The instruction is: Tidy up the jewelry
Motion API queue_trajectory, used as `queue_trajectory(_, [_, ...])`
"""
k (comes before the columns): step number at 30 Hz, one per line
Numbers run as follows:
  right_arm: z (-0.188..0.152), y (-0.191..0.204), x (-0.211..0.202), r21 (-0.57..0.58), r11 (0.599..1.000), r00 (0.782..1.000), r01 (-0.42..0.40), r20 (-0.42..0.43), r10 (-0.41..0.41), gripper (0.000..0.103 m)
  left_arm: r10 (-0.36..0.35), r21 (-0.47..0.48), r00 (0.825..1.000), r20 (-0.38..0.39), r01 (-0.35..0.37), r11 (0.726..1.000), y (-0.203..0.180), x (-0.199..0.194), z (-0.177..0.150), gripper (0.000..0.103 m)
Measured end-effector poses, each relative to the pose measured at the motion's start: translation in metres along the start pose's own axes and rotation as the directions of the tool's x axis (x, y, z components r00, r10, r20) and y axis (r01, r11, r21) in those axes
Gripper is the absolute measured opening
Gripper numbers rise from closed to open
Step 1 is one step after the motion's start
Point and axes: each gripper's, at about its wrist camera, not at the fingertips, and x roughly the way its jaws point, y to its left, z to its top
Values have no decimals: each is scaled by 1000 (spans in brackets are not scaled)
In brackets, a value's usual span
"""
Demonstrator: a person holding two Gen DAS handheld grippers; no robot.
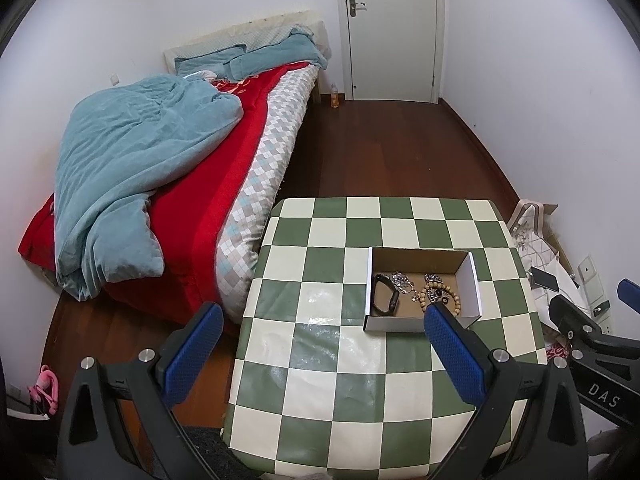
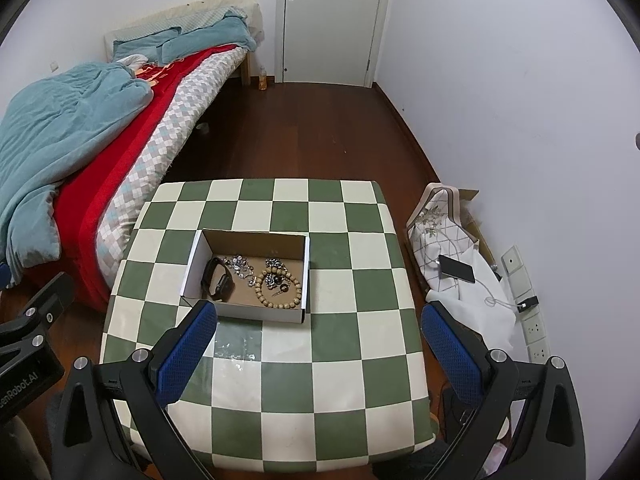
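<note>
A shallow cardboard box (image 1: 474,280) (image 2: 192,260) sits on the green-and-white checkered table (image 1: 320,380) (image 2: 320,360). Inside lie a black smartwatch (image 1: 386,296) (image 2: 218,280), a wooden bead bracelet (image 1: 442,292) (image 2: 280,302) and silver chain pieces (image 1: 400,280) (image 2: 240,266). My left gripper (image 1: 320,320) hovers open above the table's near side, its right fingertip overlapping the box's front corner. My right gripper (image 2: 318,320) also stands open just in front of the box, with nothing between its blue pads (image 2: 184,356).
A bed (image 1: 180,168) (image 2: 80,140) with a teal quilt and red blanket stands left of the table. Right of it, on the floor, lie a patterned cloth (image 2: 440,240) with a phone (image 2: 456,269), and wall sockets (image 2: 534,330). A closed white door (image 2: 332,20) is at the back.
</note>
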Motion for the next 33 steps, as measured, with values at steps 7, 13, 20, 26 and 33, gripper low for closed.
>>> queue_trajectory(7, [0,2,-3,2,1000,1000,-5,1,5,103,9,2,1000,6,-9,1000,0,-2,-1,103])
queue_trajectory(13, [1,3,-5,-2,1000,1000,-5,8,5,103,17,-2,1000,11,-17,1000,4,-2,-2,103])
queue_trajectory(20, [1,7,-7,-2,1000,1000,-6,11,6,103,23,0,1000,15,-23,1000,6,-2,-2,103])
queue_trajectory(26, [2,8,-8,-5,1000,1000,-8,12,8,103,23,1,1000,17,-23,1000,7,-3,-2,103])
queue_trajectory(33, [2,9,-10,-3,1000,1000,-10,17,10,103,22,-1,1000,16,-22,1000,7,-3,-2,103])
